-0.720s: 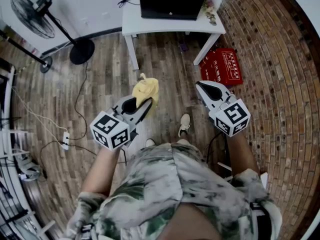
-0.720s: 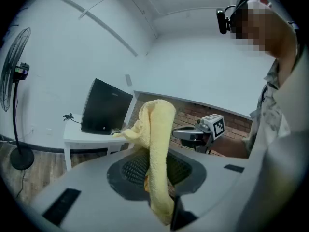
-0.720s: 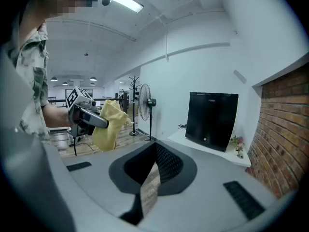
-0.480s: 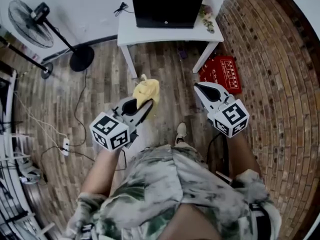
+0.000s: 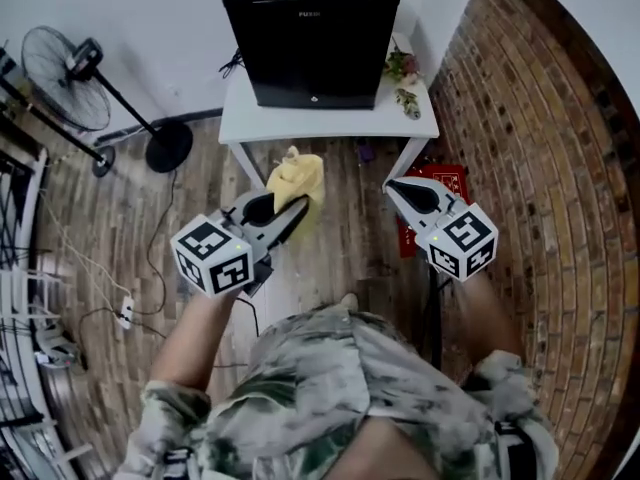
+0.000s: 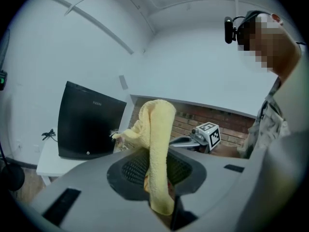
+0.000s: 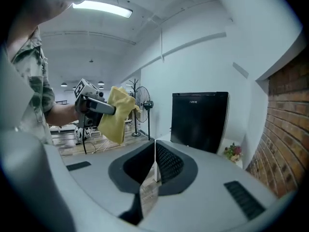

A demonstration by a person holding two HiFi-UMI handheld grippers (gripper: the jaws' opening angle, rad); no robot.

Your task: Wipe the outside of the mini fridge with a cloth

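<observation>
Yellow cloth (image 5: 296,178) is pinched in the left gripper (image 5: 288,213), and the right gripper (image 5: 393,186) is closed on nothing. The fridge (image 5: 310,33) sits on the table (image 5: 330,120) well ahead, cloth nowhere near it. I'd say wiping hasn't started, so it's all left to do.

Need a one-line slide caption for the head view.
Left gripper clamps a yellow cloth, right gripper shut and empty, facing the black mini fridge on a white table.
</observation>
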